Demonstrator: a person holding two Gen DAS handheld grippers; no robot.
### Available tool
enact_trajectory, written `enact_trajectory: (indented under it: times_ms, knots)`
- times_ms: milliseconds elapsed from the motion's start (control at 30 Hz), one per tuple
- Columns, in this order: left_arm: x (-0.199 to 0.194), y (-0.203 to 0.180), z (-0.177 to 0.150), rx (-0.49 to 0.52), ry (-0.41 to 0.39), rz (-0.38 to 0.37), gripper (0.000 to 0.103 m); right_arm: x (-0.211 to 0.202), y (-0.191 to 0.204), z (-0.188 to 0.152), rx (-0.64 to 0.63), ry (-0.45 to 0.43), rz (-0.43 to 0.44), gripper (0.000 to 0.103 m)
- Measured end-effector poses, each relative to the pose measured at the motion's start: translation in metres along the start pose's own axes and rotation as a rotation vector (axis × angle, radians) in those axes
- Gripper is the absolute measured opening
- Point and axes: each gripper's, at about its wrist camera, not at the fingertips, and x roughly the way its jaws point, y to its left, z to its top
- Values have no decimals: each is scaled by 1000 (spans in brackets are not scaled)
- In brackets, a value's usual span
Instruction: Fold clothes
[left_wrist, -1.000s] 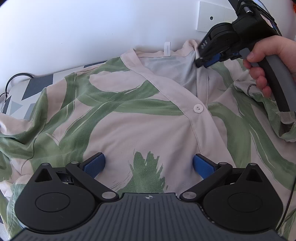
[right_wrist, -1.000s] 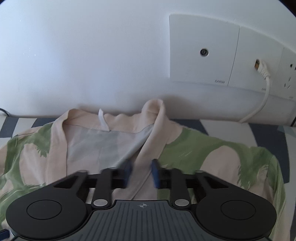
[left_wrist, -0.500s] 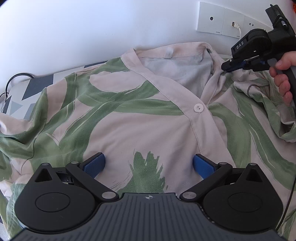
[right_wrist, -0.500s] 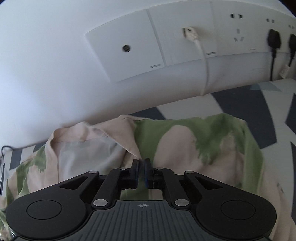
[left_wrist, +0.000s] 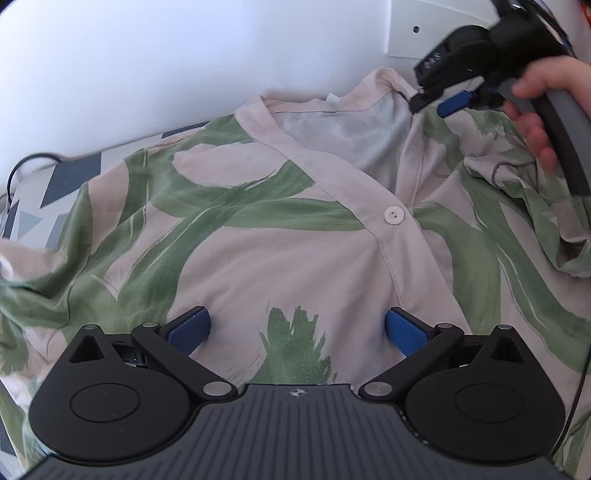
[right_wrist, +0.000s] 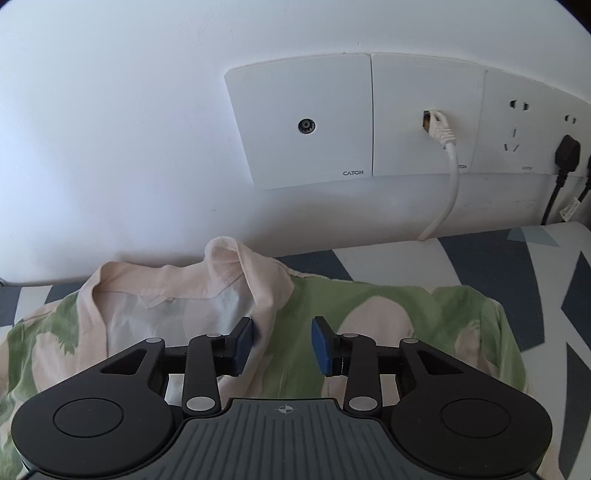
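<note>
Pale pink woven shirt (left_wrist: 280, 236) with broad green brush-stroke leaves lies front up, spread on a surface covered in a grey, navy and white geometric cloth (right_wrist: 480, 266), collar end against the white wall (left_wrist: 147, 55). Not folded as it lies: placket buttoned at one white button (left_wrist: 394, 215), neckline open showing the grey inside and a small white label, right side bunched in loose wrinkles. Fabric looks thin, light, limp, a bit slick; my guess is it drapes and slides, so a pinch on a seam, collar band or shoulder edge should hold better than flat cloth.

Left tongs (left_wrist: 295, 328) spread wide, low over the chest panel, holding nothing. Right tongs (right_wrist: 282, 345) part open, blue pads either side of the raised collar (right_wrist: 240, 266) fold, not clamped; a hand (left_wrist: 535, 110) grips their handle. Wall sockets (right_wrist: 306, 122) and a white cable (right_wrist: 448, 177) sit behind.
</note>
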Motion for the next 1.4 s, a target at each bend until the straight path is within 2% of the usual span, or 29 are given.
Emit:
enact_trajectory:
  times_ms: [133,200,267,300,367,400,433,467,600,667,800,900,1033,1133,1267,1300,1400]
  knots:
    - [-8,-3,11,66,-73,-43,103,5,-1,12,25,7,21,35]
    - [-10,-6,21,94,-103,-80,103,9,4,18,-5,12,11,41]
    - [-12,-9,30,121,-133,-117,103,16,9,23,-45,27,-10,41]
    - [-13,-11,35,135,-148,-136,103,19,11,24,-64,32,-22,39]
    - [-14,-15,45,164,-176,-175,103,20,13,24,-108,28,-50,30]
    - [-12,-18,50,183,-183,-204,103,18,12,24,-128,26,-50,17]
    - [-10,-21,54,203,-190,-232,103,15,9,23,-128,26,-29,8]
    - [-8,-24,59,222,-198,-262,103,10,3,23,-106,29,15,5]
    - [6,-32,79,276,-220,-376,103,-8,-25,21,-26,-20,212,2]
    - [17,-35,91,278,-211,-424,103,-15,-36,21,-16,-53,259,2]
    - [45,-31,113,198,-135,-565,103,-20,-56,20,53,-93,379,2]
    - [67,-25,121,96,-47,-671,103,-20,-63,19,63,-106,405,2]
    - [77,-15,119,-24,15,-826,103,-18,-66,20,80,-123,431,2]
    - [80,-11,114,-61,76,-895,102,-14,-64,22,77,-122,425,2]
    - [73,0,111,-89,76,-942,100,-5,-54,23,47,-116,388,3]
    - [71,4,111,-111,71,-960,99,-2,-51,23,37,-114,379,7]
    - [63,16,113,-187,25,-1003,99,5,-41,25,9,-87,326,52]
